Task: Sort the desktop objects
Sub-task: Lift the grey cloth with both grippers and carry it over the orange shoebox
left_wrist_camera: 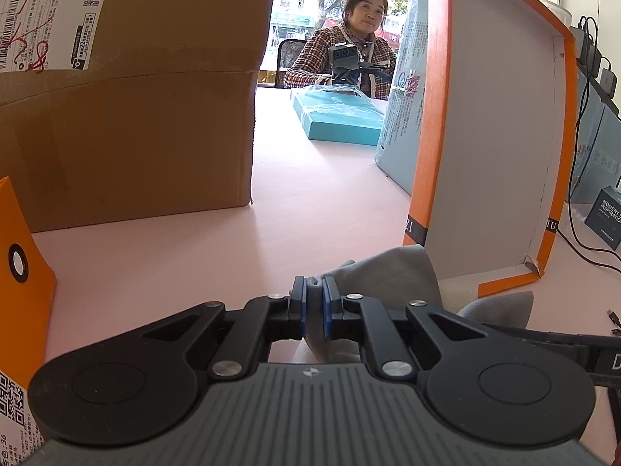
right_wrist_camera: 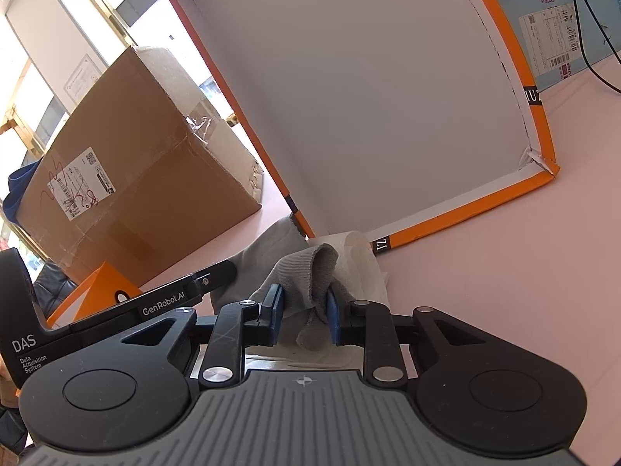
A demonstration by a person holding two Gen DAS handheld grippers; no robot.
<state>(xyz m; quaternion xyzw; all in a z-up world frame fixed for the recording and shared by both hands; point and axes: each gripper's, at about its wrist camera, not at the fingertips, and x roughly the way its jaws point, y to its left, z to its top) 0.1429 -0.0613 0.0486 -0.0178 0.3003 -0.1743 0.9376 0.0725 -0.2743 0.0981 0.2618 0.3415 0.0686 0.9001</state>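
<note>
close in, the left gripper (left_wrist_camera: 314, 291) has its jaws clamped on a fold of the grey cloth (left_wrist_camera: 392, 275); the right gripper (right_wrist_camera: 302, 306) pinches another fold, low on the pink worktop (left_wrist_camera: 310, 202). beyond, at 1 o'clock, stands the orange box lid (left_wrist_camera: 431, 116); at 10 o'clock, a cardboard box (left_wrist_camera: 136, 116).

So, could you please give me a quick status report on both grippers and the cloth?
Left gripper shut on grey cloth. Right gripper pinching same cloth, other end. White tissue beneath. Orange box lid propped close ahead.
</note>
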